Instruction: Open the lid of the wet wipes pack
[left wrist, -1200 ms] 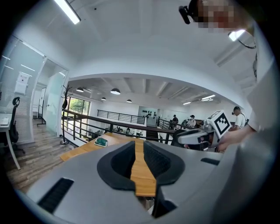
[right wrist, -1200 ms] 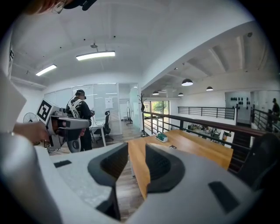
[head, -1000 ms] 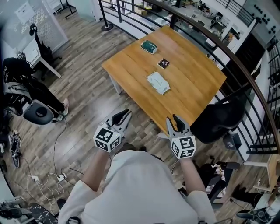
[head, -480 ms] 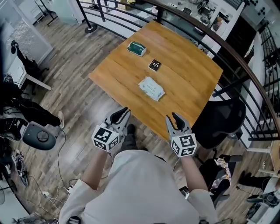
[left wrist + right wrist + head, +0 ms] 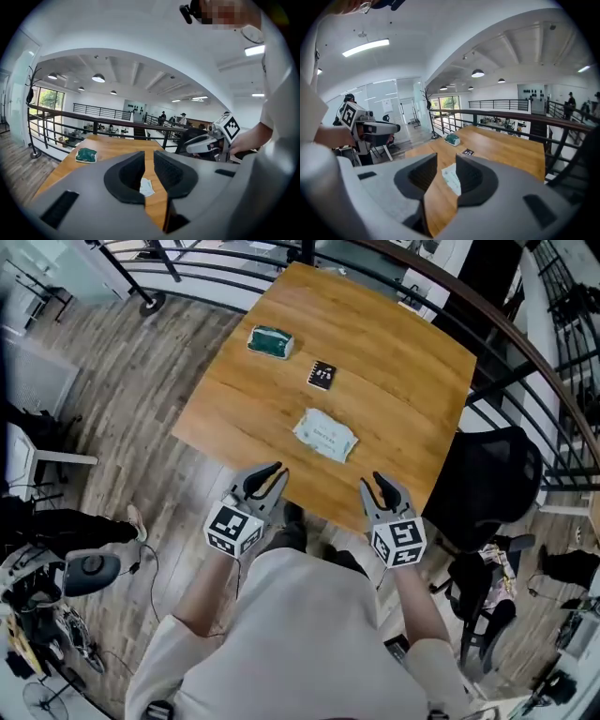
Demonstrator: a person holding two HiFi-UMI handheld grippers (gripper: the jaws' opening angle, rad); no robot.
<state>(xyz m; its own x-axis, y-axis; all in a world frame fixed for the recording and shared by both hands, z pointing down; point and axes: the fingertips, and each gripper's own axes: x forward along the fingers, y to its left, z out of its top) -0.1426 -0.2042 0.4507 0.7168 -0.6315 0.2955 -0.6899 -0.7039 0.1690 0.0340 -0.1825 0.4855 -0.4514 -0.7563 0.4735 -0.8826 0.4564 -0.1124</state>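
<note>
Both left tongs [image 5: 265, 474] and right tongs [image 5: 385, 486] are held slightly apart, empty — the wet wipes pack [image 5: 325, 436] is seen ahead, midway, long axis crosswise

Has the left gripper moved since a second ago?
Yes. The left gripper has closed in on the near edge of the table, toward the wet wipes pack.

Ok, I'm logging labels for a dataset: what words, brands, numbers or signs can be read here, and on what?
No text is legible.
Wet wipes pack: faint print, too small to read.
Black card: white marks, too small to read.
Green pack: no readable print.
Left gripper and right gripper: square marker patterns, no letters.
</note>
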